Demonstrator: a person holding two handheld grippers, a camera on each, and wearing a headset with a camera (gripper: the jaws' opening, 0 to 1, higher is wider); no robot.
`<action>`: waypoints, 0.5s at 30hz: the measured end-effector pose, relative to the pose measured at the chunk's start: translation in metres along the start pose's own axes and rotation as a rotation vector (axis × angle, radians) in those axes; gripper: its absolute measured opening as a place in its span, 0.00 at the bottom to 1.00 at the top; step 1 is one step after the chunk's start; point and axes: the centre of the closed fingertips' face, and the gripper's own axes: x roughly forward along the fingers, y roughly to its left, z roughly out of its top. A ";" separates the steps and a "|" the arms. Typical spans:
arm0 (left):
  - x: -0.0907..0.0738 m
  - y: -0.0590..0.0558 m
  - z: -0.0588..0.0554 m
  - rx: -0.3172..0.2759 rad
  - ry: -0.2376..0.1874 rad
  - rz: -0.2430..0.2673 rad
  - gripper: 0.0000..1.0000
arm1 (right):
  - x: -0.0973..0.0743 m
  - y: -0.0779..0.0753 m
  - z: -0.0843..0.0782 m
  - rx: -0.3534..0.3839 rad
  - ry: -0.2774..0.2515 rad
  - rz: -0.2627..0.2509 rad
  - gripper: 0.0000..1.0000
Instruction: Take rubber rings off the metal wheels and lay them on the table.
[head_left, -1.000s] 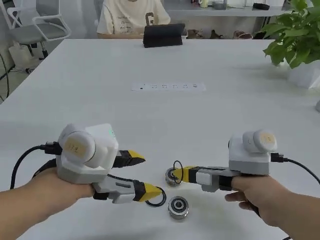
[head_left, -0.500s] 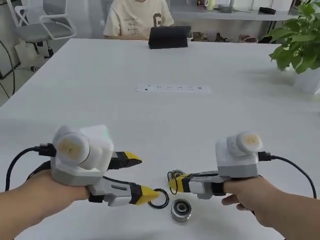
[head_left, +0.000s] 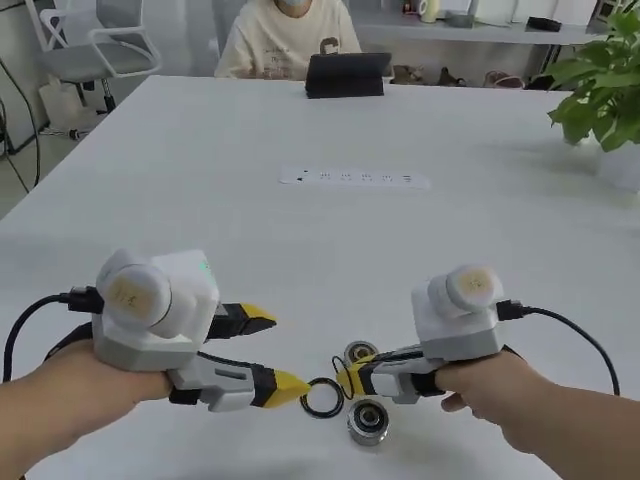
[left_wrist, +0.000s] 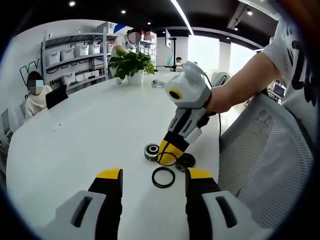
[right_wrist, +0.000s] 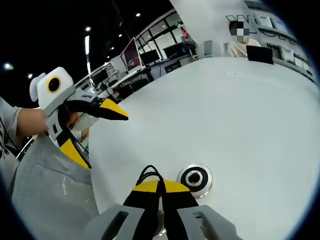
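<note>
Fingers of the right gripper (right_wrist: 160, 190) are pressed flat together, pinching a thin rubber ring (right_wrist: 149, 173). Its loop sticks up just past the tips. The right gripper view gives that pinch close up; in the head view it's a faint loop at the yellow tips.

Fingers of the left gripper (left_wrist: 155, 176) are spread wide and hold nothing. In the left gripper view a loose rubber ring (left_wrist: 163, 177) lies flat on the tabletop (left_wrist: 90, 130), just beyond the gap between the tips, with the right gripper's tips just past it.

Two metal wheels in the head view: far wheel (head_left: 360, 352) just behind the right tips, near wheel (head_left: 368, 421) just in front. The loose ring is left of both.

Farther out, a power strip (head_left: 355, 180) sits mid-tabletop and a person (head_left: 290, 35) is seated at the far end.
</note>
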 end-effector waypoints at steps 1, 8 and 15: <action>0.000 0.000 0.000 0.000 0.001 0.000 0.47 | 0.001 -0.001 0.000 0.001 0.002 -0.002 0.00; -0.003 0.002 -0.003 -0.005 0.004 0.006 0.47 | 0.003 -0.002 -0.002 -0.008 0.019 -0.012 0.00; -0.003 0.004 -0.004 -0.009 0.005 0.011 0.47 | 0.004 -0.001 -0.001 -0.013 0.021 -0.014 0.00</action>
